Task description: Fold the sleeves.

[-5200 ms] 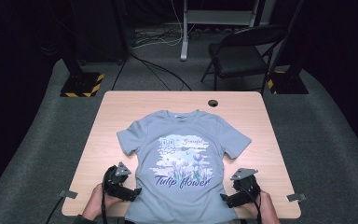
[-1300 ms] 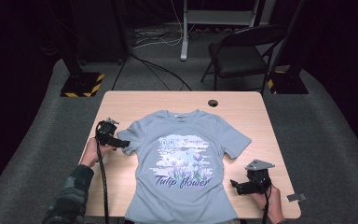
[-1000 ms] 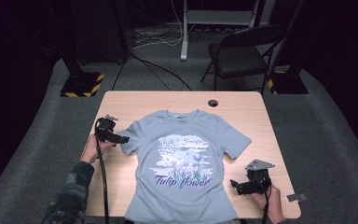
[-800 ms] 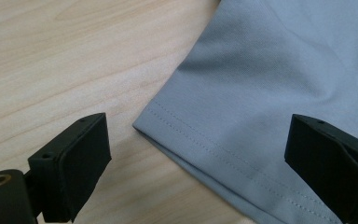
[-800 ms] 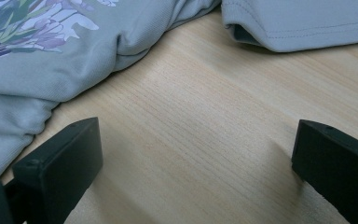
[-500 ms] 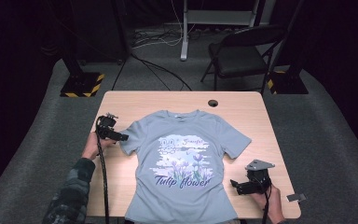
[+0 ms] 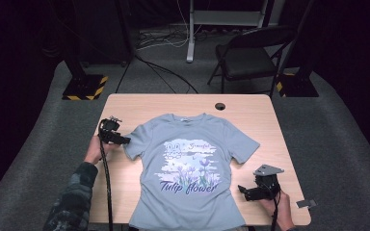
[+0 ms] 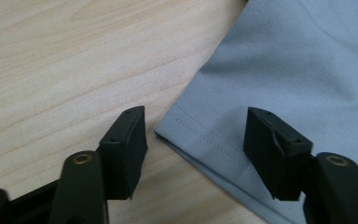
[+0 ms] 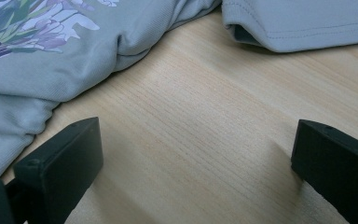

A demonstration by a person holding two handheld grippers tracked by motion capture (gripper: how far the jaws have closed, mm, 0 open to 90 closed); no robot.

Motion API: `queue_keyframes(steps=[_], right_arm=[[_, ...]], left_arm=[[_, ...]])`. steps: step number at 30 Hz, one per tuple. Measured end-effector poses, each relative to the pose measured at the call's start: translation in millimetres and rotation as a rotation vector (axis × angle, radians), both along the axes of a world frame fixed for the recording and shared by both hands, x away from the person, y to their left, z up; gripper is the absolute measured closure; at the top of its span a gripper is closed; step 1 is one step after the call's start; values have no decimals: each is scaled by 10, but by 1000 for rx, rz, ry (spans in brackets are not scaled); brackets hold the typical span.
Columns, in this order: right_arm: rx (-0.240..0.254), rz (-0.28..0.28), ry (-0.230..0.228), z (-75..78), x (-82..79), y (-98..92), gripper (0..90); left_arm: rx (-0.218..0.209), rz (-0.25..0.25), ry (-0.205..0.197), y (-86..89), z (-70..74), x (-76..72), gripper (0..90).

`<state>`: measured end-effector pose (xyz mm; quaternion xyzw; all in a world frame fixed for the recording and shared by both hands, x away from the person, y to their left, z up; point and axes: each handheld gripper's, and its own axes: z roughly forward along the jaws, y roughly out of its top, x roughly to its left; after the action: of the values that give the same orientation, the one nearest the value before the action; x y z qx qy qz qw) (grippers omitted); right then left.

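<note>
1. High view: grey T-shirt (image 7: pixel 188 168) flat at counter (image 7: pixel 250 108) centre, hem cut off at 6 o'clock. Left gripper (image 7: pixel 120 140) at sleeve tip, 9 o'clock; right gripper (image 7: pixel 244 190) at 4 o'clock, jaws too small to read.
2. Left gripper view: jaws wide apart, straddling sleeve hem (image 8: pixel 205 140), holding nothing.
3. Right gripper view: jaws wide, empty, over bare wood; shirt print (image 9: pixel 32 23) partly cut off at 11 o'clock.

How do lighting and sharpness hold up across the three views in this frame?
High view: table evenly lit, surroundings dark, shirt print readable. Left gripper view: sleeve hem stitching sharp, jaws slightly soft. Right gripper view: wood grain crisp, jaws cast soft shadows; no glare.
</note>
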<state>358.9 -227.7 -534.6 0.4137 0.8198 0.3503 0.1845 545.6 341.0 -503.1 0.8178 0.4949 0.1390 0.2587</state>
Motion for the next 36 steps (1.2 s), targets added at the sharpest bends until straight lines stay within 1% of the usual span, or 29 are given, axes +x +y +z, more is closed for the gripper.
queue_keyframes(steps=[2,14,26,36], right_arm=[[0,0,0,0,0,0,10],[0,1,-1,0,0,0,12],[1,0,-1,0,0,0,13],[1,1,-2,0,1,-2,16]], left_arm=[[7,-3,0,-1,5,-2,432],[0,6,-13,-1,8,-27,581],[-17,1,-12,-6,10,-36,689],[-15,2,-29,-4,23,-50,796]])
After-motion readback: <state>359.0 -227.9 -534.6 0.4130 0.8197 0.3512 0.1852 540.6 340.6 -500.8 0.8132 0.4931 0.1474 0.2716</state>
